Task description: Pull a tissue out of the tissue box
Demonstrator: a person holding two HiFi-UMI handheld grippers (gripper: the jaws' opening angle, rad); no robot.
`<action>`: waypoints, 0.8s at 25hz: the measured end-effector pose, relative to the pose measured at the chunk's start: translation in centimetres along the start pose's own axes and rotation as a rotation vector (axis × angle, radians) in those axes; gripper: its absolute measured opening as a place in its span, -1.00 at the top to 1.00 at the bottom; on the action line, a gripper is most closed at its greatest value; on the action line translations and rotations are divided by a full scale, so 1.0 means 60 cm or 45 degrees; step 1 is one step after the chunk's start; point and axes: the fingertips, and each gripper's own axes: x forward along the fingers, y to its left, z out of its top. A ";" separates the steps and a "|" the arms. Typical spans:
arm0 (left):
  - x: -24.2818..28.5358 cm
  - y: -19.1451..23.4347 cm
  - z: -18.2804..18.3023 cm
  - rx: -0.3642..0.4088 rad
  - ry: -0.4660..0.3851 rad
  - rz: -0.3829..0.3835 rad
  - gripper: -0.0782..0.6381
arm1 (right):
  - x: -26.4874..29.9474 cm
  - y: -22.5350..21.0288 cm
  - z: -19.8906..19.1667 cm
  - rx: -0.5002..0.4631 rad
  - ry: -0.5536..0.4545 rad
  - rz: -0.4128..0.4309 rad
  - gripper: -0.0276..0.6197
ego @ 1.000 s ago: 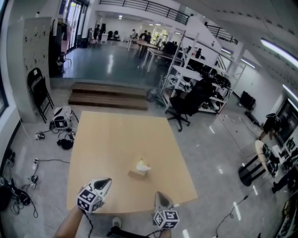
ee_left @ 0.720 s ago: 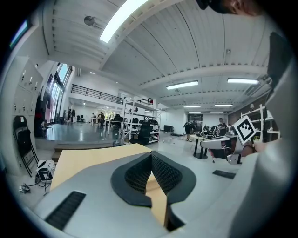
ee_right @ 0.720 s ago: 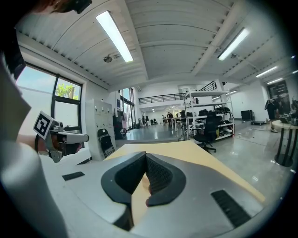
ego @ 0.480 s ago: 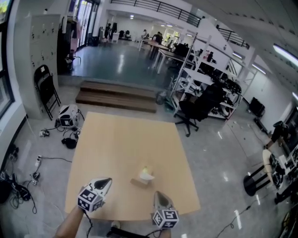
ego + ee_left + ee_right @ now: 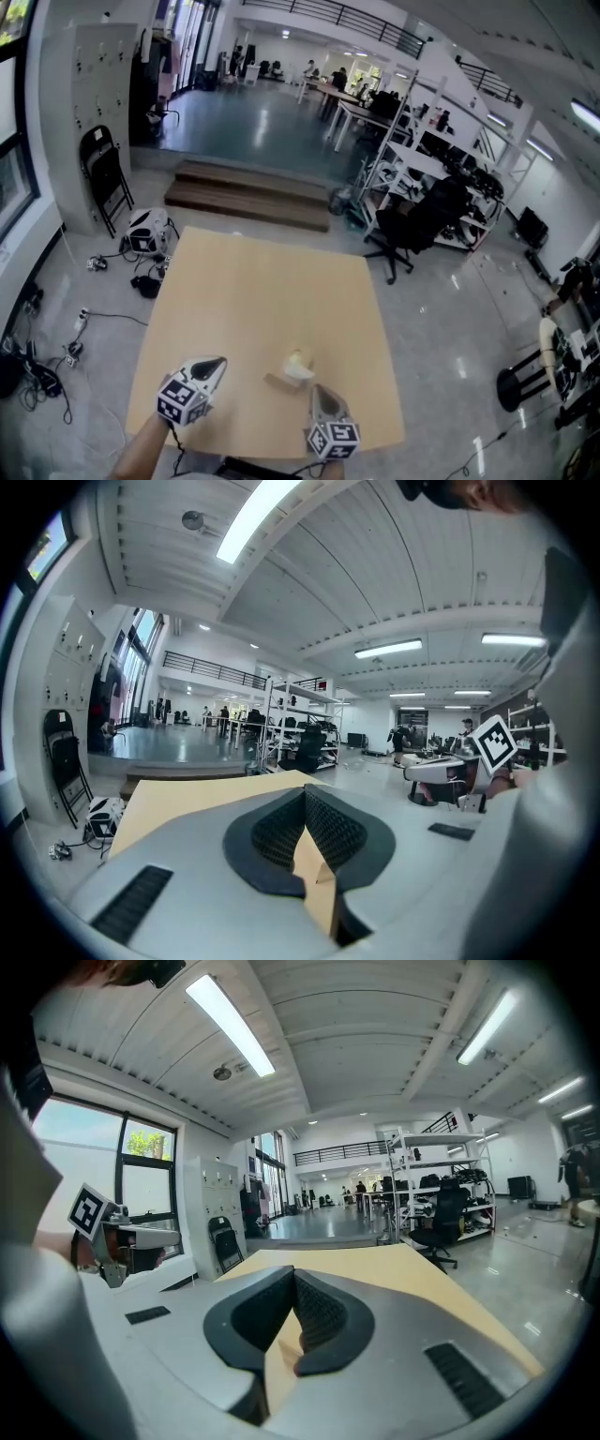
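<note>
Table [image 5: 253, 291], one; tissue box [image 5: 284, 380], one, is sitting nearer the grippers than a second ago; tissue [image 5: 298, 362], one. Left gripper [image 5: 219, 361] and right gripper [image 5: 317, 390] are staying clenched, empty.

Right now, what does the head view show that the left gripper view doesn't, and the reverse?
Head view only: the tissue box with a white tissue standing out of it. Left gripper view only: the left gripper's jaws seen close, shut and empty. Both: the tan table and the right gripper.

Left claw [image 5: 212, 367], right claw [image 5: 321, 394] side by side, jaws together, empty.
</note>
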 end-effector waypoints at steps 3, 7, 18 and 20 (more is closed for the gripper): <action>0.016 0.004 -0.005 -0.003 0.011 0.003 0.76 | 0.015 -0.010 0.000 0.000 0.010 0.008 0.88; 0.041 0.010 0.001 -0.011 0.010 0.007 0.76 | 0.031 -0.025 0.008 0.002 0.001 0.013 0.88; 0.087 0.012 -0.010 -0.008 0.034 -0.011 0.76 | 0.064 -0.066 -0.012 0.046 0.025 0.017 0.88; 0.092 0.014 -0.009 -0.008 0.034 -0.010 0.76 | 0.067 -0.070 -0.012 0.041 0.028 0.016 0.88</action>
